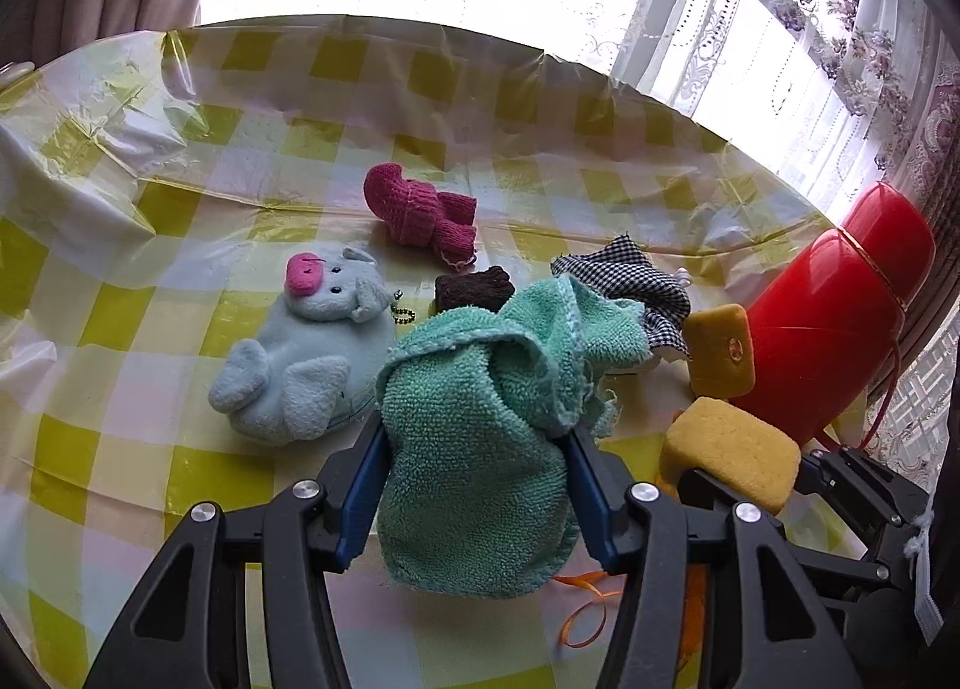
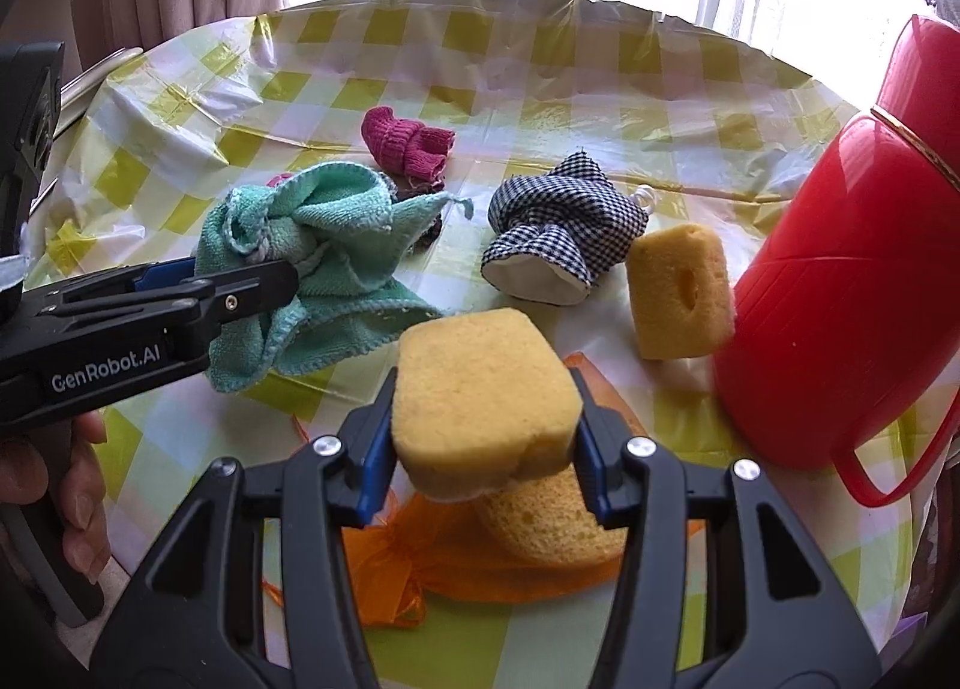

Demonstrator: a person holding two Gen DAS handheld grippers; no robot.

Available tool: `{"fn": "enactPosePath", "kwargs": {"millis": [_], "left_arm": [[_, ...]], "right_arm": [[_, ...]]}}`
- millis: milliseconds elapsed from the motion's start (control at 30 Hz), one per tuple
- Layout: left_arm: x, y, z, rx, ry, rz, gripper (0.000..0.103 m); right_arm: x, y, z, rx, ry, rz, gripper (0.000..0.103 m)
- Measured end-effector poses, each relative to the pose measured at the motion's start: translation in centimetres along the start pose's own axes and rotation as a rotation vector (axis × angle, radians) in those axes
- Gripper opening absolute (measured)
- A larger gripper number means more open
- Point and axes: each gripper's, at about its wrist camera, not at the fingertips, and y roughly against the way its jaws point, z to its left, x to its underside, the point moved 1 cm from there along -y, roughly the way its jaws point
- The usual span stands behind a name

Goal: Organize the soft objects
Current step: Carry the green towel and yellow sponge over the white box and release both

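Our left gripper [image 1: 474, 479] clamps a crumpled green towel [image 1: 480, 437]; our right gripper [image 2: 483, 443] squeezes a yellow sponge [image 2: 480, 401], slightly dented.

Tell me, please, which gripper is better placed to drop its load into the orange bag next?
Probably the right. The right gripper holds a sponge directly above the orange bag, where another sponge already lies. The left gripper, clamped on the towel, sits off to the side.
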Motion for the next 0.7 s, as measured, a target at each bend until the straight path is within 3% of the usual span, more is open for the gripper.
{"fn": "enactPosePath", "kwargs": {"millis": [400, 700], "left_arm": [[0.9, 3.0, -2.8, 0.038, -0.016, -0.028, 0.056], [1.5, 4.9, -7.6, 0.119, -0.075, -0.038, 0.056]], "right_arm": [[1.8, 3.6, -2.2, 0.020, -0.045, -0.020, 0.053], [4.7, 7.6, -5.6, 0.067, -0.104, -0.032, 0.053]]}}
